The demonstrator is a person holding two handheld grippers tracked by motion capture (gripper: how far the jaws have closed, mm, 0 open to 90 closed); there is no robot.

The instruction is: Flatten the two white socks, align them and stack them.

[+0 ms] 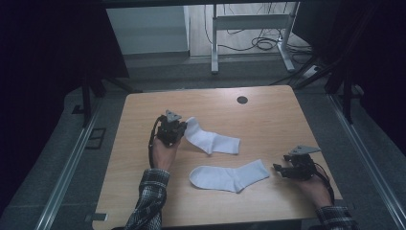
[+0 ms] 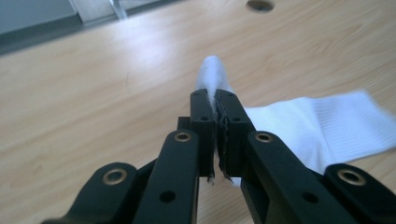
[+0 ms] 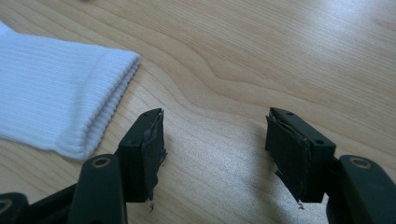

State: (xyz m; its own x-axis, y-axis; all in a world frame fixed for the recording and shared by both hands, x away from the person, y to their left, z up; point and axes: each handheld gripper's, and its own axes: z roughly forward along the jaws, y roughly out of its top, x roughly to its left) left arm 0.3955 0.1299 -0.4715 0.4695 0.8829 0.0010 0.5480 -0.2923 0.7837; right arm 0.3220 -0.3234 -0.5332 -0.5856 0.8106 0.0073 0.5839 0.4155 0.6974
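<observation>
White far sock (image 1: 210,139) is pinched at its end in the left gripper (image 2: 215,122) mid-desk (image 1: 268,115), while the near sock (image 1: 229,176) lies long-ways just left of the right gripper (image 3: 215,154), whose jaws gape wide.

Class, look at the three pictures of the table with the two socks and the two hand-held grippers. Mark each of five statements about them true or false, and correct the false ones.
1. The left gripper is shut on the far sock. True.
2. The right gripper holds the near sock. False: its jaws stand open over bare wood, with the sock's ribbed cuff beside them.
3. Both socks are white. True.
4. The two socks are stacked on each other. False: they lie apart on the table.
5. The table has a dark round hole near its far edge. True.
</observation>
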